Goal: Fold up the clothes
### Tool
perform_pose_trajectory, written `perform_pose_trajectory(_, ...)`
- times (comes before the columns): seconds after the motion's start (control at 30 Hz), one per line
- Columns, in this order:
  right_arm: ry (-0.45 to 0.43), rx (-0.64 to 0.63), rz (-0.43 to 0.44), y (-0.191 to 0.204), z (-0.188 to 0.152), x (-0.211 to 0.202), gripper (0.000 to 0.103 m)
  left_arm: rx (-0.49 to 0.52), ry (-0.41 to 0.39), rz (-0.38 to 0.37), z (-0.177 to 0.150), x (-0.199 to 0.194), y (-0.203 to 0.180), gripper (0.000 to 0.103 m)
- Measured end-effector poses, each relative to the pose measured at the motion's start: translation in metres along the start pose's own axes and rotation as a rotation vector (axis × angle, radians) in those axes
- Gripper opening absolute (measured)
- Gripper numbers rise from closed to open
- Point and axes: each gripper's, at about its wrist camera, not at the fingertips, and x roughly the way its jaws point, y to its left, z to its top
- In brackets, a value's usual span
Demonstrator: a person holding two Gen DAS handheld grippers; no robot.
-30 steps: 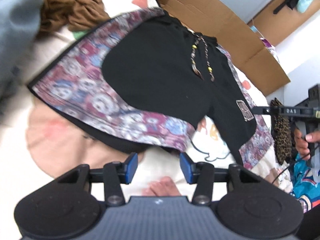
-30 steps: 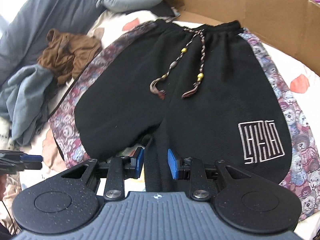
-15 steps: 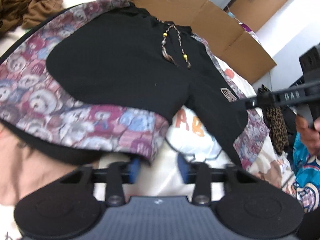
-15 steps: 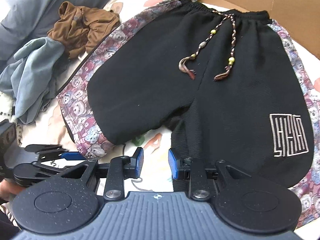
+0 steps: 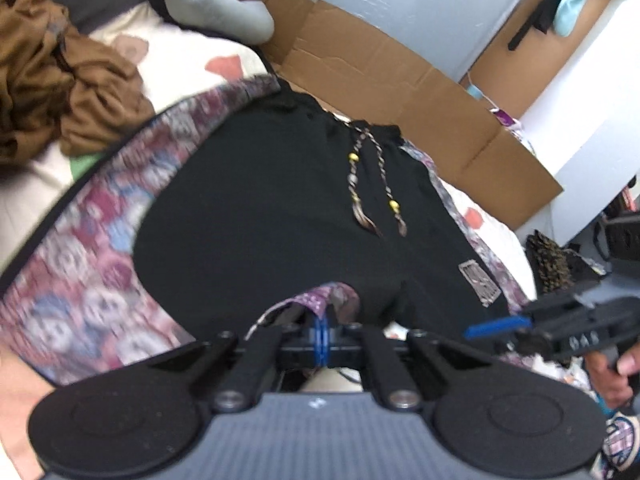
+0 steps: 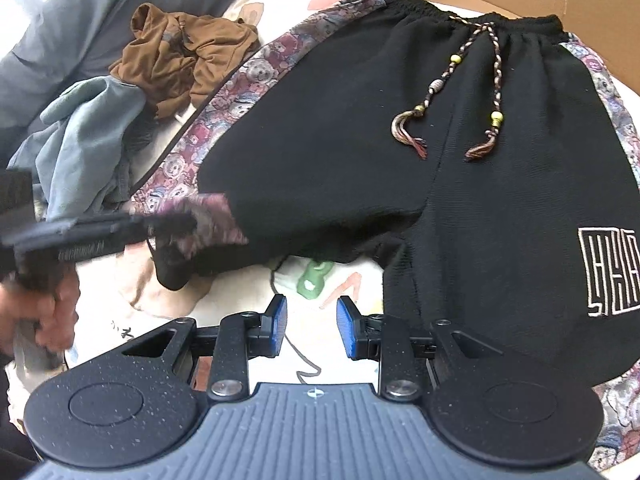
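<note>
Black shorts (image 6: 360,128) with bear-print side panels and a beaded drawstring (image 6: 452,92) lie spread on a printed bedsheet (image 6: 304,312). In the left wrist view my left gripper (image 5: 322,334) is shut on the hem of the shorts' (image 5: 256,216) left leg, its patterned corner bunched between the blue pads. From the right wrist camera that gripper (image 6: 160,226) appears blurred at the left, pinching the same corner. My right gripper (image 6: 311,328) hangs open above the sheet just below the crotch, holding nothing. It also shows as the right gripper (image 5: 532,330) low at the right of the left wrist view.
A brown garment (image 6: 188,52) and a grey-blue garment (image 6: 80,140) are heaped left of the shorts. A grey neck pillow (image 5: 208,4) and flattened cardboard (image 5: 400,80) lie beyond the waistband. A hand (image 6: 36,308) grips the left tool's handle.
My left gripper has closed on the left leg's hem corner, having been open just short of it. The right gripper drew back from the crotch and stayed open.
</note>
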Motion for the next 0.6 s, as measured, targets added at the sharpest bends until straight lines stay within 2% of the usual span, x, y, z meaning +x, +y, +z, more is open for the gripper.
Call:
perform_pose_trajectory(0.43, -0.022, 0.025, 0.032, -0.002, 0.0, 0.003, 0.034, -0.009, 0.068, 0.046, 0.03, 0.048, 0.034, 0.001)
perform_pose_trajectory(0.6, -0.022, 0.033, 0.04, -0.002, -0.002, 0.003, 0.034, -0.019, 0.122, 0.082, 0.028, 0.073, 0.042, 0.002)
